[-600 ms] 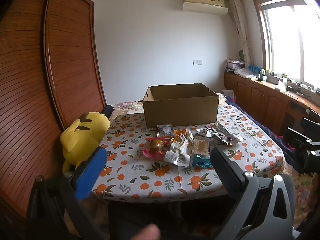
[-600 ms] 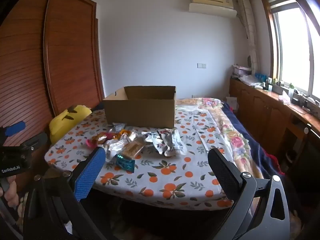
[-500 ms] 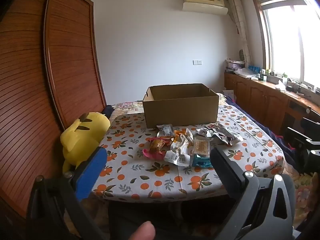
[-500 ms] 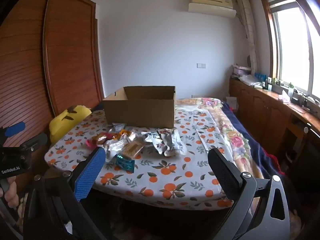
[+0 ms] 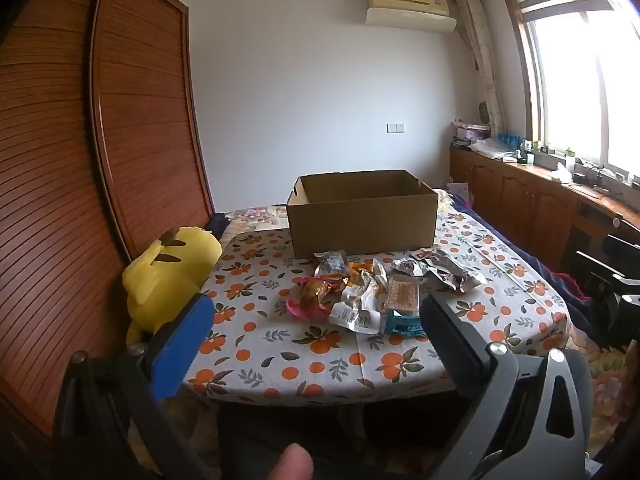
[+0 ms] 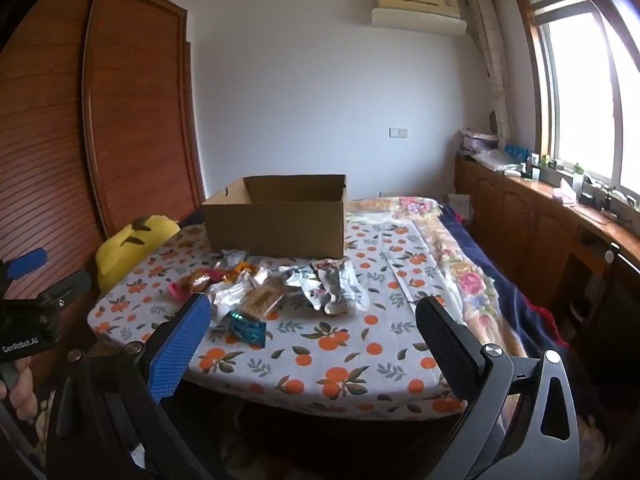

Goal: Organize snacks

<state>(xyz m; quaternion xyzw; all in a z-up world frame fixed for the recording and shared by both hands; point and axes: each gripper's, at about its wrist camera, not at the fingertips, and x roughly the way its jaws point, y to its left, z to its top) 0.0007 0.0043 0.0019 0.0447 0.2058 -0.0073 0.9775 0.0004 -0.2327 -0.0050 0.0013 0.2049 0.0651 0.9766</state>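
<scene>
A pile of several snack packets (image 5: pixel 368 292) lies on the orange-print tablecloth (image 5: pixel 280 344), in front of an open cardboard box (image 5: pixel 362 210). The pile (image 6: pixel 272 292) and the box (image 6: pixel 280 216) also show in the right wrist view. A teal packet (image 6: pixel 248 328) lies nearest the front edge. My left gripper (image 5: pixel 316 320) is open and empty, held short of the table's near edge. My right gripper (image 6: pixel 316 320) is open and empty, also back from the table. The left gripper shows at the left edge of the right wrist view (image 6: pixel 36 280).
A yellow plush toy (image 5: pixel 168 276) sits at the table's left edge against a brown slatted wardrobe (image 5: pixel 80 180). A bed with a floral cover (image 6: pixel 460 264) lies to the right, with wooden cabinets (image 6: pixel 540 232) under the window. A fingertip (image 5: pixel 294 462) shows at the bottom.
Both grippers have stayed almost still. The fingertip at the bottom of the left wrist view has shifted slightly left.
</scene>
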